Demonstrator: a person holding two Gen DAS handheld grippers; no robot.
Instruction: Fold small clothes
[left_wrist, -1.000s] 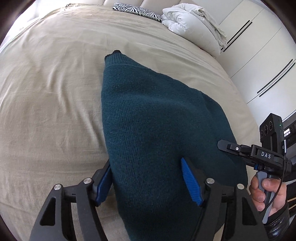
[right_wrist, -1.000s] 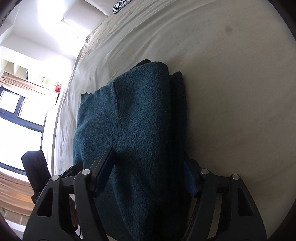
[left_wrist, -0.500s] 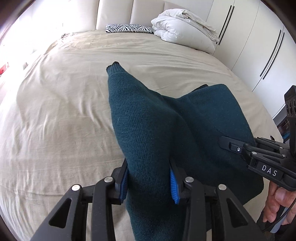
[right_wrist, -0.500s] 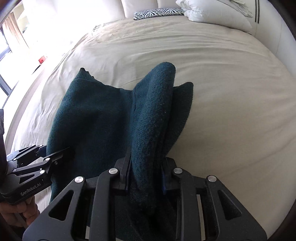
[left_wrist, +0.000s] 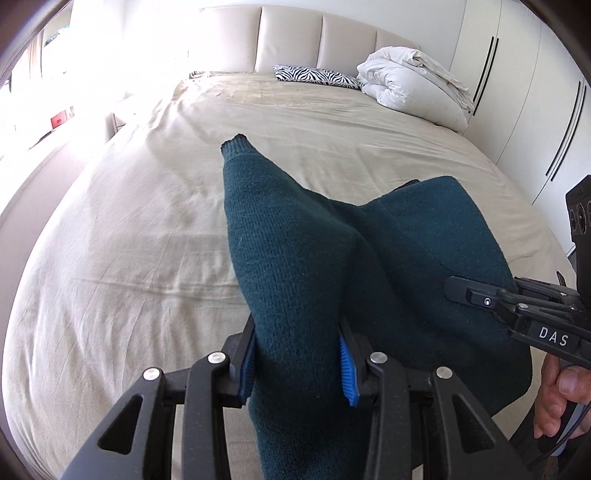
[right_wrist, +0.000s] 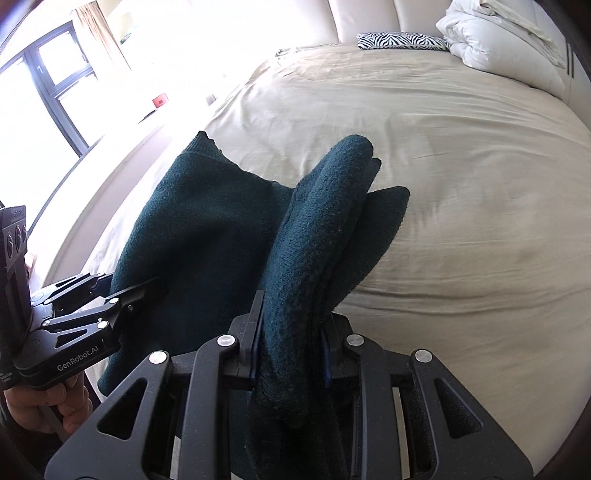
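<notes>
A dark teal knitted sweater (left_wrist: 295, 266) is held up over a beige bed (left_wrist: 129, 240), pinched at two places along its near edge. On the left, the left gripper (left_wrist: 298, 363) is clamped on a thick bunch of the knit, blue pads (left_wrist: 347, 363) pressing in from both sides. From it the cloth runs forward to a ribbed cuff or hem (left_wrist: 236, 142) that points toward the headboard (left_wrist: 317, 40).

To the right, the right gripper (right_wrist: 291, 349) is clamped on a rolled, doubled fold of the same sweater, with layers sticking out ahead of the jaws.

To do this step well, both grips probably need to stay level and apart so the cloth hangs flat, then be laid down forward on the open sheet, with loose layers smoothed out.

Ahead of the grippers the bed is bare. Far ahead lie a zebra-striped pillow (left_wrist: 317, 75) and, to the right of it, a bundled white duvet (left_wrist: 413, 88), both well apart from the sweater. White wardrobe doors (left_wrist: 517, 92) stand on the far right. Nothing seems to block the way.
</notes>
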